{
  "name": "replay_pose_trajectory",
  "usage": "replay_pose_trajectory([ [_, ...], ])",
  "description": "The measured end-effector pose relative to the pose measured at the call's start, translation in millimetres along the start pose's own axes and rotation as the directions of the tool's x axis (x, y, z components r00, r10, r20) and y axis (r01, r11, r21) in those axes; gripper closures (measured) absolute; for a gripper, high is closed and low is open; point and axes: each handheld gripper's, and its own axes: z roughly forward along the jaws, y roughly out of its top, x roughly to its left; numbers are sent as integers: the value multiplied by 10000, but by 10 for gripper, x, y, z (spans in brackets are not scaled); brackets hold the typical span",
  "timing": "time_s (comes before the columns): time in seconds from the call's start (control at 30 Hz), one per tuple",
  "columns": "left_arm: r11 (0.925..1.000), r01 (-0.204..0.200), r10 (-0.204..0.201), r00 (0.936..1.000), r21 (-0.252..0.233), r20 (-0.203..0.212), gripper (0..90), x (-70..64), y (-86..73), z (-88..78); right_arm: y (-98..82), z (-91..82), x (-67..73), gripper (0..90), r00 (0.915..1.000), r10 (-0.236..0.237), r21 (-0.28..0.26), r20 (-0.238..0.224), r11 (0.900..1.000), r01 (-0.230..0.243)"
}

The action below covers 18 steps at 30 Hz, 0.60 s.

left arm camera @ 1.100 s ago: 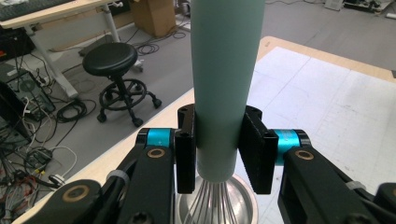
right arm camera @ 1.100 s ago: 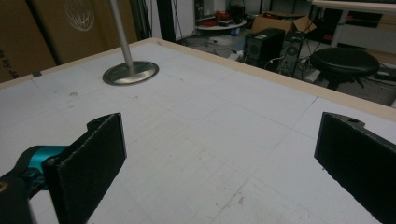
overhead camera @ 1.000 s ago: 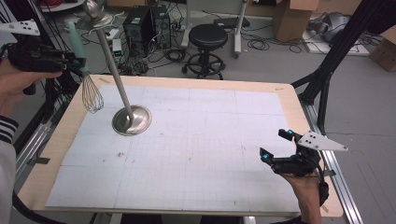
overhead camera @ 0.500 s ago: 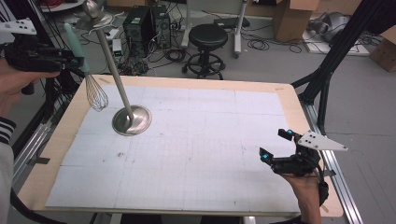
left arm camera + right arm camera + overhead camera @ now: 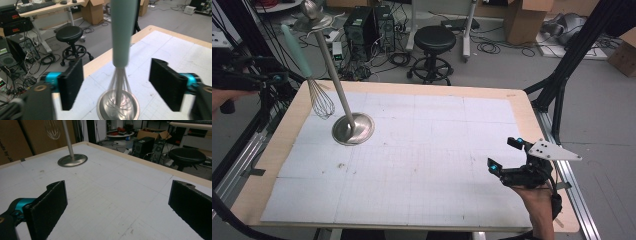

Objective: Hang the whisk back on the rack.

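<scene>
Whisk [image 5: 314, 80] with the pale green handle hangs beside the steel stand [image 5: 343, 95] near the table's [image 5: 422, 150] far left corner, wires just above the round base. Hanging looks done; only drawing the hand away is left, I judge. The left claw [image 5: 117, 85] points level at the whisk, and its jaws have just been opening: they stand wide on either side of the handle, pads off it. The right claw [image 5: 512, 155] rests low at the near right edge, open and empty.
</scene>
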Motion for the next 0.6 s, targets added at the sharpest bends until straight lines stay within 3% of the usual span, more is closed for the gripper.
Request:
replay_pose_trajectory([
  [0.2, 9997, -236, 236, 9997, -31, 65, 100, -170, -112, -111, -9, -12, 13, 8, 10000, 35, 35, 10, 10000, -36],
  [0.3, 9999, -49, 49, 9999, 88, 102, 16, -237, -153, -155, -9, -13, 15, 8, 10000, 38, 32, 23, 10000, -38],
  [0.6, 9997, -152, 153, 9998, -190, 94, 17, -390, -327, -302, -8, 47, 31, 8, 10000, 4, 117, -83, 9999, -4],
])
